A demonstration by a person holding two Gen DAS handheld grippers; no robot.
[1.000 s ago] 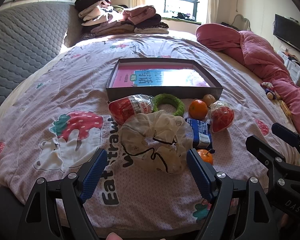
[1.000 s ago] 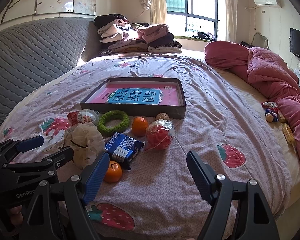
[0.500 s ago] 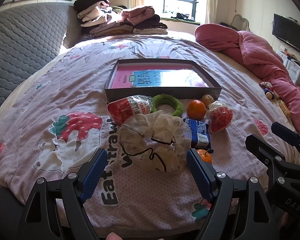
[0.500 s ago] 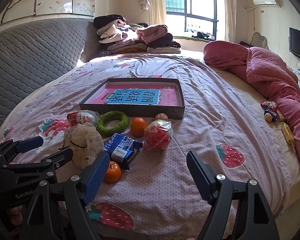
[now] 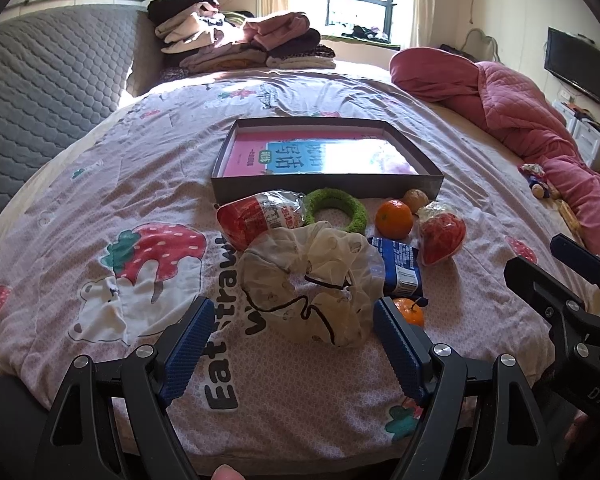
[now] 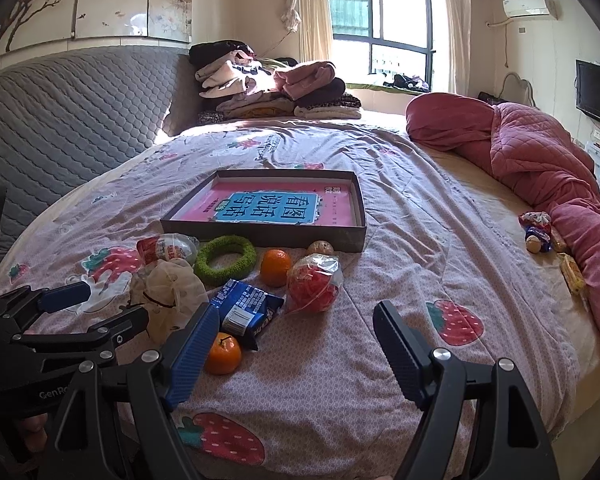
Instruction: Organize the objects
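Note:
A shallow grey box (image 5: 324, 184) (image 6: 260, 232) with a pink and blue book inside lies on the bed. In front of it lie a cream scrunchie (image 5: 312, 280) (image 6: 168, 296), a red snack pack (image 5: 260, 216), a green ring (image 5: 336, 212) (image 6: 225, 258), two oranges (image 5: 394, 218) (image 6: 222, 354), a blue packet (image 5: 398, 266) (image 6: 246, 308), a red bagged item (image 5: 440, 232) (image 6: 312, 284) and a small nut (image 5: 416, 199). My left gripper (image 5: 290, 346) is open, just short of the scrunchie. My right gripper (image 6: 292, 350) is open above the bedspread, right of the near orange.
A pink quilt (image 5: 520, 120) (image 6: 540, 160) lies along the right side. Folded clothes (image 5: 240, 44) are stacked at the head, by the grey padded headboard (image 5: 40, 80). Small toys (image 6: 536, 232) lie near the quilt. The bed's front edge is close under both grippers.
Both views have shifted only slightly; the objects sit marginally lower and nearer in frame. Nothing was taken hold of or moved.

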